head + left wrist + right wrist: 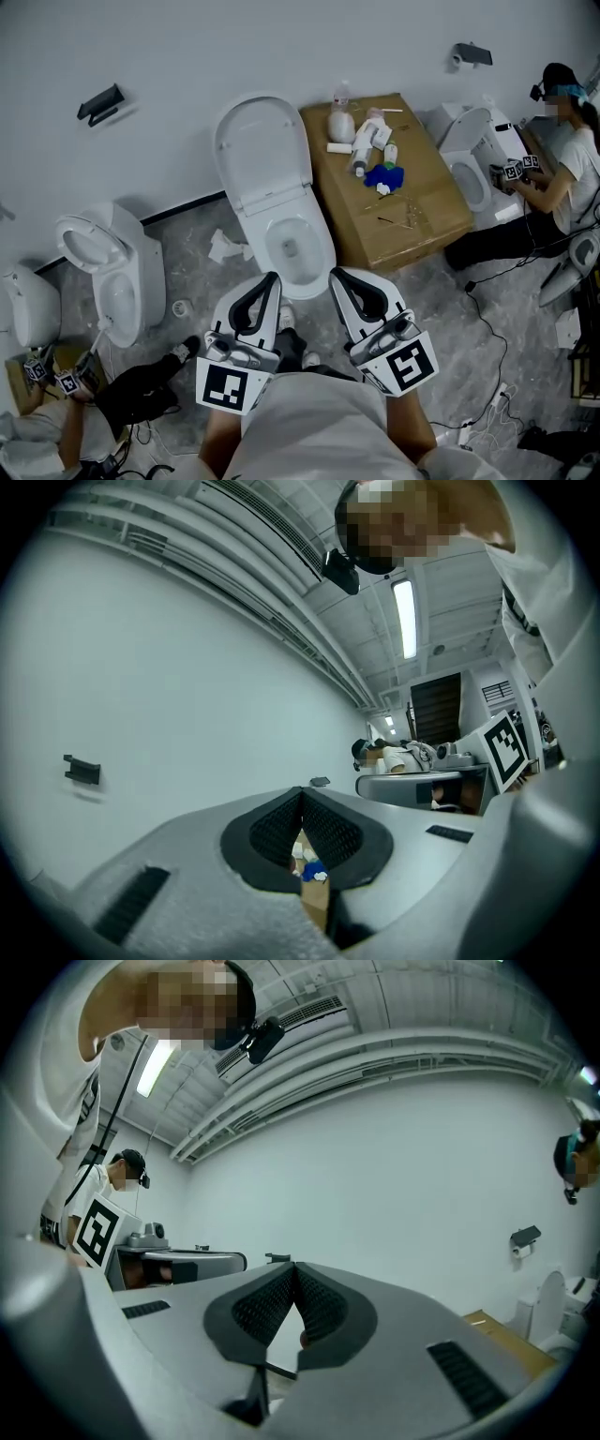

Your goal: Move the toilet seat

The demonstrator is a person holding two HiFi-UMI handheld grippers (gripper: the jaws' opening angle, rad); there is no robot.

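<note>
In the head view a white toilet stands against the wall, its bowl (298, 248) uncovered. Its seat and lid (262, 155) are tipped up and back. Both grippers hover side by side near my body, just short of the bowl's front rim, touching nothing. My left gripper (271, 277) points at the bowl's left front with jaws shut and empty. My right gripper (337, 274) points at the right front, also shut and empty. The left gripper view shows its pads (281, 827) meeting at the tip. In the right gripper view the pads (319, 1307) meet the same way, aimed at the bare wall.
A cardboard box (412, 211) with bottles and a blue thing sits right of the toilet. Other toilets stand at left (112, 272) and right (469, 159). A person (567, 164) works at the right one, another crouches at lower left. A cable (487, 319) and crumpled paper (225, 246) lie on the floor.
</note>
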